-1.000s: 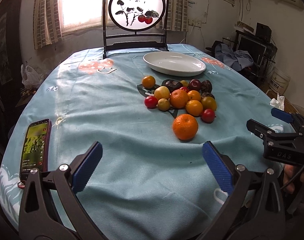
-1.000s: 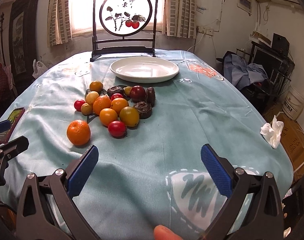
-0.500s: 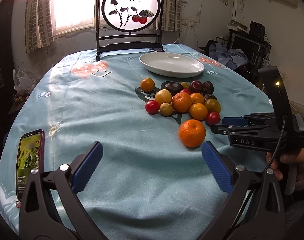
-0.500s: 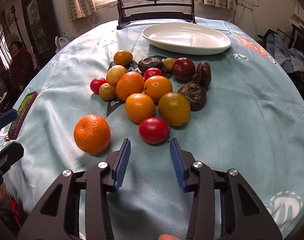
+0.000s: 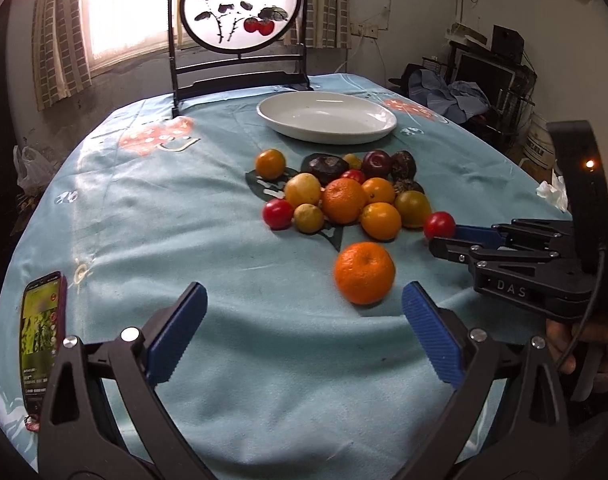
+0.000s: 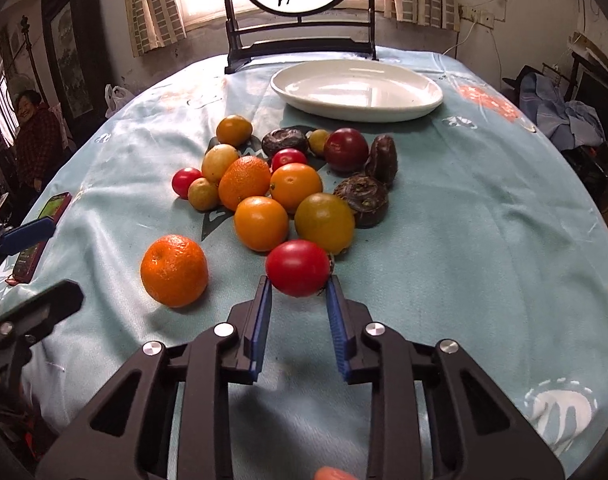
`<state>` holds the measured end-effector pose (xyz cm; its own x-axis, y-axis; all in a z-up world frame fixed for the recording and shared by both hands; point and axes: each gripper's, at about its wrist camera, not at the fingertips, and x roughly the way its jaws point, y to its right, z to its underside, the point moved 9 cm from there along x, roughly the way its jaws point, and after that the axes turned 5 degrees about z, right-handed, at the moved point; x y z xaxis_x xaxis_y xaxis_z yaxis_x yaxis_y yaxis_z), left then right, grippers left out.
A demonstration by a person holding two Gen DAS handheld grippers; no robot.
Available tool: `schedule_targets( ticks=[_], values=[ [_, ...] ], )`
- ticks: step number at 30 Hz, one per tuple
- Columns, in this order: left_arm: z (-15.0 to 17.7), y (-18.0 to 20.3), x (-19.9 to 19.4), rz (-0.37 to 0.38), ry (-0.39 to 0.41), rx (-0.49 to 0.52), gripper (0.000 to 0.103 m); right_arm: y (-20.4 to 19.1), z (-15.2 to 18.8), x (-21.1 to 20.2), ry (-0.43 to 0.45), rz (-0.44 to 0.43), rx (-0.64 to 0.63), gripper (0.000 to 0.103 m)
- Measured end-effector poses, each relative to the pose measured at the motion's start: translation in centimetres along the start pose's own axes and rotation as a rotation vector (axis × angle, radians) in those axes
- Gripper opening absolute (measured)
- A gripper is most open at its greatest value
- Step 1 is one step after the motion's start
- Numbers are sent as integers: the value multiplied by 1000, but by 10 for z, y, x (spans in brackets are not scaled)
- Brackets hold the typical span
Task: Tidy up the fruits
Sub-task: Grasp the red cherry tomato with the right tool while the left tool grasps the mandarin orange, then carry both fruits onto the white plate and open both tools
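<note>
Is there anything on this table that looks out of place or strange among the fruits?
Yes: a smartphone with its screen lit lies at the table's left edge, far from the fruits. Also, one mandarin sits apart from the pile, and the white plate holds nothing.

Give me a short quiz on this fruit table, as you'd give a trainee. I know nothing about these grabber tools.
1. True or false: the white plate already holds fruit.
2. Which fruit sits at the tips of the right gripper? A) lone orange B) red tomato C) dark plum
3. Fill in: the left gripper is wide ____ and holds nothing.

Key: 1 false, the plate is bare. 2 B; the blue fingers flank its near side, not yet shut on it. 3 open.
</note>
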<state>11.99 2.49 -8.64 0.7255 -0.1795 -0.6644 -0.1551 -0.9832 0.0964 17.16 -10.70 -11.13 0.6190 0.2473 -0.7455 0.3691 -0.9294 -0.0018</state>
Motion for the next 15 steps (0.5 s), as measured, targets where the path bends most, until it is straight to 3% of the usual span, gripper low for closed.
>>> schedule_targets(
  ticks=[5, 10, 14, 15],
  values=[
    [-4, 25, 32, 26, -60, 42, 84, 26, 2, -31, 54, 42, 25, 28],
    [0, 26, 58, 31, -137, 4, 70, 40, 6, -42, 66, 34, 61, 28],
    [7, 31, 66, 76, -179, -12, 47, 44, 5, -43, 74, 33, 64, 28],
    [7, 32, 67, 81, -180, -13, 47, 45, 4, -42, 72, 31, 65, 28]
  ],
)
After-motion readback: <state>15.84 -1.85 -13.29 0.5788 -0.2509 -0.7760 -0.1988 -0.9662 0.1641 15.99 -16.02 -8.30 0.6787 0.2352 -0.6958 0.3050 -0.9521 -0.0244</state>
